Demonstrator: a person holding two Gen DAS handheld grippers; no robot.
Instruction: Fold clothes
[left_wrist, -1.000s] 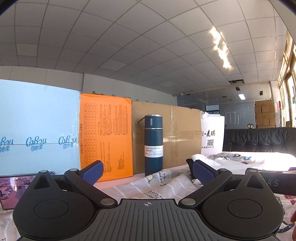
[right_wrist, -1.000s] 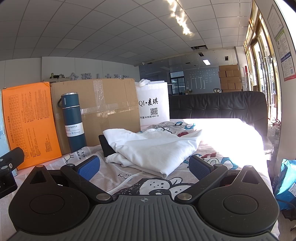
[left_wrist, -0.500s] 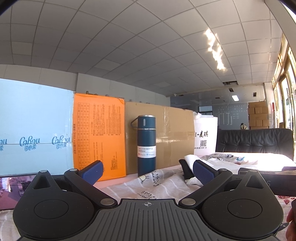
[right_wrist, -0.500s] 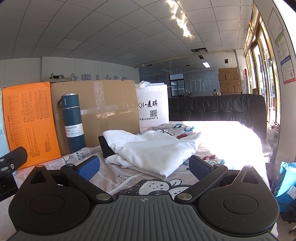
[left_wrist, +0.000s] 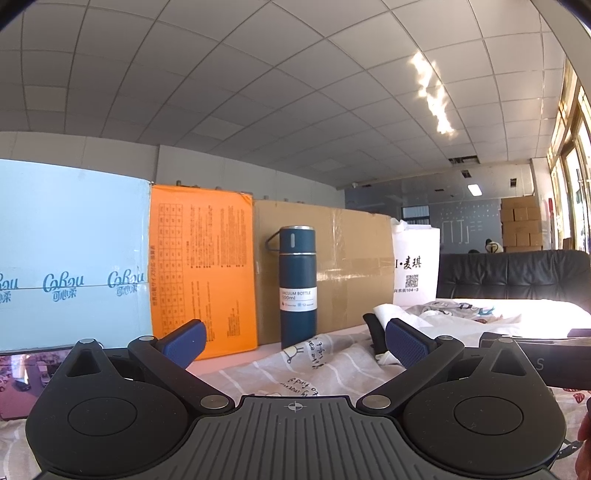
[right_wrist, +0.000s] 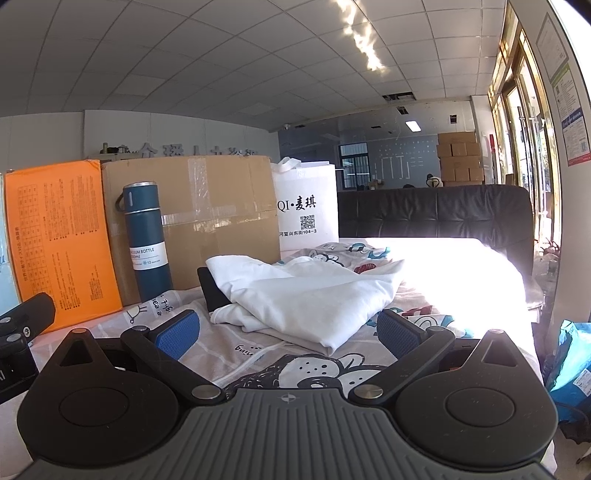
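A folded white garment (right_wrist: 314, 295) lies on the cartoon-print sheet (right_wrist: 258, 354), with a black item (right_wrist: 212, 290) tucked under its left end. My right gripper (right_wrist: 286, 332) stands open just in front of the garment, nothing between its blue pads. In the left wrist view only the garment's left end (left_wrist: 388, 312) shows, beyond the right pad. My left gripper (left_wrist: 293, 341) is open over the sheet (left_wrist: 314, 369), aimed at a dark blue vacuum bottle (left_wrist: 297, 288). The right gripper's body (left_wrist: 535, 354) shows at that view's right edge.
The bottle (right_wrist: 146, 240) stands upright before a cardboard box (right_wrist: 207, 214). An orange box (right_wrist: 59, 243), a pale blue box (left_wrist: 70, 254) and a white bag (right_wrist: 306, 206) line the back. A black sofa (right_wrist: 436, 210) is behind; the table's right edge drops beside a blue bag (right_wrist: 569, 362).
The left gripper's view has swung a little: the bottle and boxes drifted left, then back right. The right gripper and the folded garment have hardly moved. Both grippers stay open.
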